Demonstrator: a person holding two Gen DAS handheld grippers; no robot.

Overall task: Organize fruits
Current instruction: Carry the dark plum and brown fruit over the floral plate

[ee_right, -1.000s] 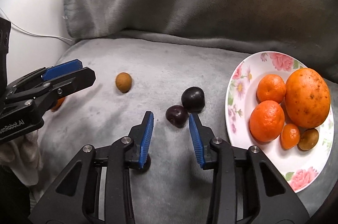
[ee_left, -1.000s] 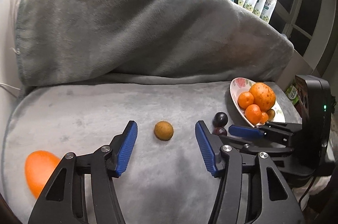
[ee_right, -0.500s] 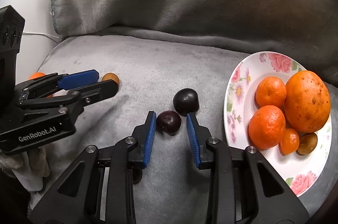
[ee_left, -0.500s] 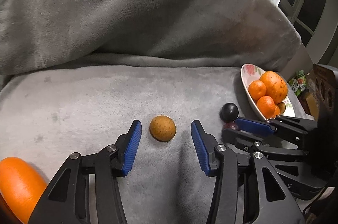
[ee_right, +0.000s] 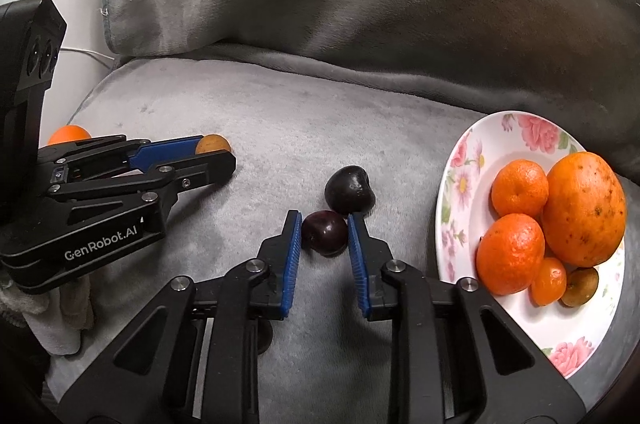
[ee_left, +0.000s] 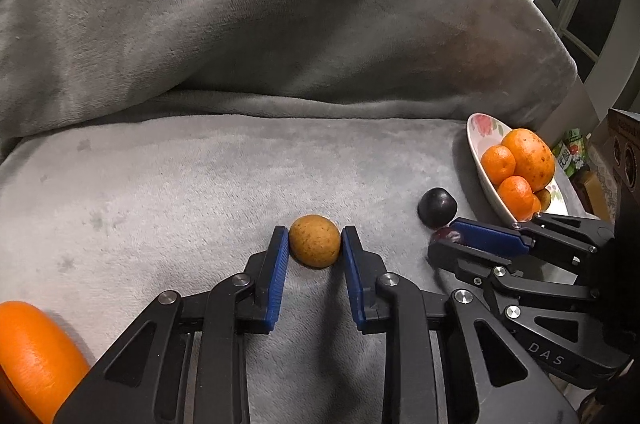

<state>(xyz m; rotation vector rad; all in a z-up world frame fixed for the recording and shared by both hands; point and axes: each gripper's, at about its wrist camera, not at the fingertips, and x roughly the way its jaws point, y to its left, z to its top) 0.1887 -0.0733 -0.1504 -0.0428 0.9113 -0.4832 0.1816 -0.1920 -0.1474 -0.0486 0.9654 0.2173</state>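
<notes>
Closing since a moment ago, your left gripper (ee_left: 315,244) is pinching the brown fruit (ee_left: 314,241) on the blanket (ee_left: 200,184); your right gripper (ee_right: 324,236) is seemingly gripping the plum (ee_right: 324,233), both plate-bound (ee_right: 460,164).

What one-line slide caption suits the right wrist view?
Right gripper closed on a small dark red plum on the grey blanket, beside a floral plate of oranges.

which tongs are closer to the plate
Right. The right tongs straddle a dark plum beside the plate. The left tongs straddle a brown fruit farther left, beyond both plums.
</notes>
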